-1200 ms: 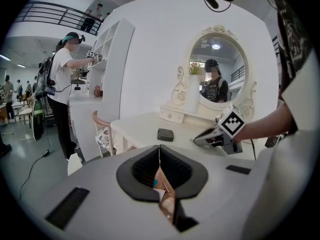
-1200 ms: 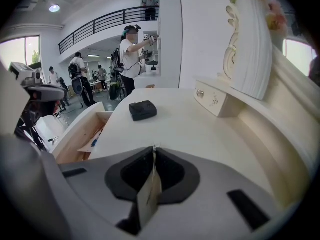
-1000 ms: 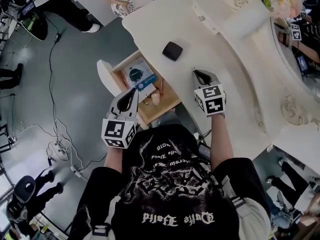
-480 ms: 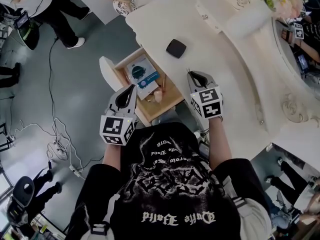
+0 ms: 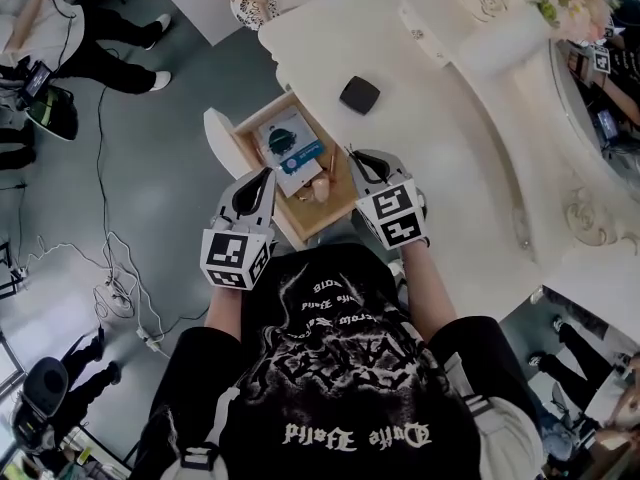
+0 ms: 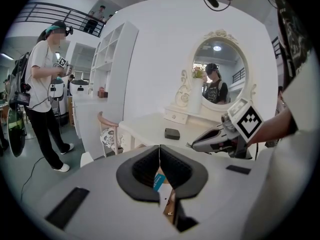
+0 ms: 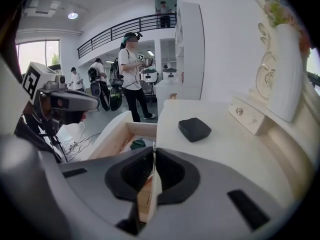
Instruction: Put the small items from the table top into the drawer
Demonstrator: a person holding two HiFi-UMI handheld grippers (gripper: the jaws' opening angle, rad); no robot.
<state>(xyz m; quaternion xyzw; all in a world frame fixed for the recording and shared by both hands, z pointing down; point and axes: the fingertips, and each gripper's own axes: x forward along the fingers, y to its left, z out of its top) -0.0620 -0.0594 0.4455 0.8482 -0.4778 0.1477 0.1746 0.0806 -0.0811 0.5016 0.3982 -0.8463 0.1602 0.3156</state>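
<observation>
One small item, a black box [image 5: 359,95], lies on the table [image 5: 440,128], well apart from both grippers. The left gripper [image 5: 266,176] and right gripper [image 5: 352,155] are clenched on nothing beside the open drawer [image 5: 262,113]. Arriving with jaws closed would likely shove the box away; a loose pinch could drop it short of the drawer.

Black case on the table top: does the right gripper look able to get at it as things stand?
Probably yes. The black case lies alone on the table top ahead of the right gripper, with nothing between them. The jaws are together, so they would have to open first.
</observation>
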